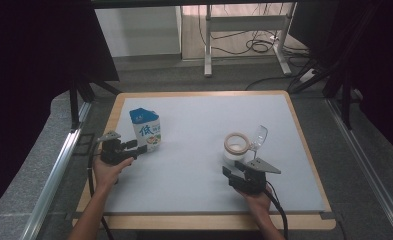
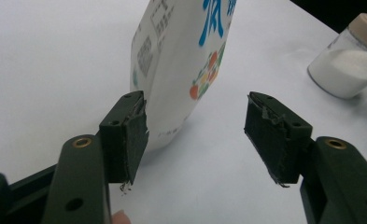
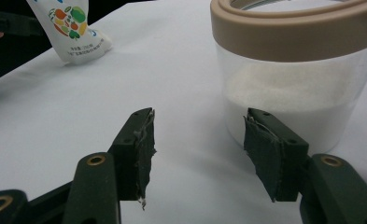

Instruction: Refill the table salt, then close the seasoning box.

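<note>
A white and blue milk pouch (image 1: pixel 146 128) stands upright at the left of the white table (image 1: pixel 199 115). My left gripper (image 1: pixel 140 148) is open just in front of it; the left gripper view shows the pouch (image 2: pixel 181 65) slightly beyond the jaws, nearer the left one. A clear jar (image 1: pixel 236 149) with a tan rim holds white powder, and a clear plastic spoon (image 1: pixel 258 137) leans out of it. My right gripper (image 1: pixel 233 174) is open just short of the jar (image 3: pixel 293 79), which sits ahead and right of its jaws.
The pouch (image 3: pixel 71 28) appears at the far left of the right gripper view, the jar (image 2: pixel 349 60) at the far right of the left gripper view. Metal rails (image 1: pixel 54 175) flank the table. A desk frame and cables (image 1: pixel 254 40) stand beyond it.
</note>
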